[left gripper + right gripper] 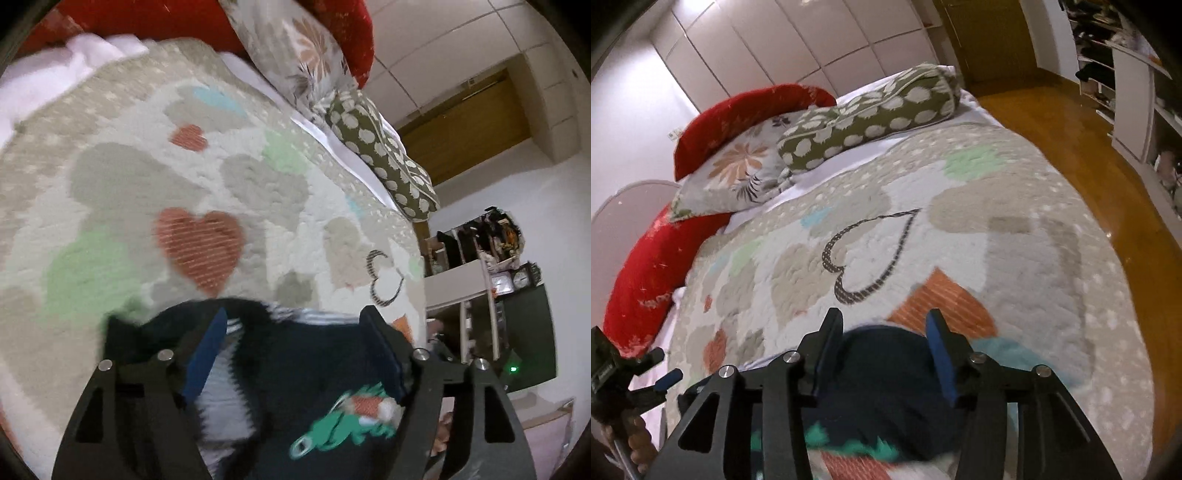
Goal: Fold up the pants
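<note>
The pants (295,376) are dark navy with a green and orange print and a white striped inner part. They lie on the heart-patterned quilt (177,177) of a bed. My left gripper (295,321) is open, its blue-padded fingers standing on either side of the cloth without pinching it. In the right wrist view the navy pants (882,380) bulge between the fingers of my right gripper (886,325), which is open too. The left gripper also shows in the right wrist view (661,373) at the lower left, held by a hand.
Pillows lie at the head of the bed: a red one (738,110), a floral one (738,170) and a green dotted bolster (871,114). A wooden floor (1071,122) and shelves (1126,74) lie to the right of the bed. A white cloth (48,74) lies on the quilt's far left.
</note>
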The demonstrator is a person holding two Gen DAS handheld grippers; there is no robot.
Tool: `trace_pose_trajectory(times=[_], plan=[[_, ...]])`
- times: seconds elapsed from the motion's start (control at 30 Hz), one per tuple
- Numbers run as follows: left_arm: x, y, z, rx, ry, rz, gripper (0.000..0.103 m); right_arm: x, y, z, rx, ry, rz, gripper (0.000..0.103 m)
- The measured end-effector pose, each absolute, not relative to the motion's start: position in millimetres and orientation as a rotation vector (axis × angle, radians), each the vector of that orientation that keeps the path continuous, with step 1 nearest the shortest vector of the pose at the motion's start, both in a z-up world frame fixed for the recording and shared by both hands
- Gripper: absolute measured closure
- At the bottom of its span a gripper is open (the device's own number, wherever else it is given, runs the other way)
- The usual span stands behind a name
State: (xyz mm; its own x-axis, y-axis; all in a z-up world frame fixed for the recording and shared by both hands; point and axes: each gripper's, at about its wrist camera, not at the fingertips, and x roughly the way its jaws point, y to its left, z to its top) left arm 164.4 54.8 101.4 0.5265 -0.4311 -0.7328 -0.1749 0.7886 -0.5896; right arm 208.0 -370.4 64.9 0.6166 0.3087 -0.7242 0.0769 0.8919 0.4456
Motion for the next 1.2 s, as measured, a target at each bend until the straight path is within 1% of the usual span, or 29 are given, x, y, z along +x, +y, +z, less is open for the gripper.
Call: trace_pose_trajectory(times=[0.17,0.3,0.37,0.47,0.53,0.57,0.6,0.63,0.67,0.7,0.8,0.9,0.93,1.0,1.07,1.1,1.17,1.2], plan=[[99.3,76.0,100.2,-0.532,1.042,-0.055,0.029,143.1,-407.9,62.3,0.461,0.907,0.121,0.048],[52.0,93.2,78.6,-0.499,1.074,0.010,0.029,81.7,-429.2,45.7,0.492,0.927,0.122,0.047],[38.1,95.8,62.0,-0.517,1.101,0.004,0.024,52.8,-432.5,35.1,0.511,0.938,0.132,0.045],[27.6,88.6,37.0,-0.535,1.151,-0.013,0.024,23.0,-423.7,19.0,0.519,0.963,0.152,0.042],[26.8,74.7,32.6,-0.474,1.140,-0.001,0.024,14.3,-413.1,9.6,0.522,0.984,0.173,0.042],[27.9,66.9,32.8,-0.422,1.139,0.017,0.034,12.2,-404.7,4.8,0.519,0.992,0.176,0.042],[29.8,60.2,32.2,-0.374,1.157,0.049,0.047,11.4,-399.3,3.6,0.507,0.989,0.171,0.042],[30.0,58.1,31.6,-0.364,1.179,0.063,0.070,11.5,-392.4,4.7,0.482,0.985,0.169,0.053],[28.4,59.3,33.2,-0.396,1.194,0.050,0.071,12.0,-387.1,6.4,0.464,0.992,0.173,0.069],[25.5,61.6,36.1,-0.418,1.192,0.050,0.071,13.7,-385.0,7.3,0.464,1.007,0.189,0.088],[10.0,64.1,51.1,-0.423,1.167,0.048,0.070,5.7,-389.3,19.4,0.487,0.986,0.205,0.088],[-0.6,62.3,47.5,-0.381,1.191,0.087,0.059,-6.3,-398.2,26.4,0.473,0.968,0.171,0.088],[-4.7,61.0,44.5,-0.375,1.193,0.097,0.056,-8.8,-401.4,23.4,0.472,0.979,0.149,0.084],[-11.9,58.9,46.3,-0.373,1.181,0.102,0.054,-10.3,-406.0,16.9,0.480,1.004,0.105,0.082],[-22.1,53.4,55.4,-0.357,1.148,0.116,0.044,-16.8,-413.0,14.7,0.543,0.999,0.089,0.080],[-30.1,48.9,63.8,-0.342,1.109,0.127,0.042,-20.0,-414.9,18.5,0.559,0.979,0.084,0.080],[-37.4,38.3,74.6,-0.298,1.045,0.144,0.033,-30.0,-410.7,35.8,0.522,0.909,0.070,0.077],[-40.4,31.1,78.9,-0.271,1.018,0.142,0.032,-33.3,-406.3,43.4,0.496,0.881,0.074,0.075]])
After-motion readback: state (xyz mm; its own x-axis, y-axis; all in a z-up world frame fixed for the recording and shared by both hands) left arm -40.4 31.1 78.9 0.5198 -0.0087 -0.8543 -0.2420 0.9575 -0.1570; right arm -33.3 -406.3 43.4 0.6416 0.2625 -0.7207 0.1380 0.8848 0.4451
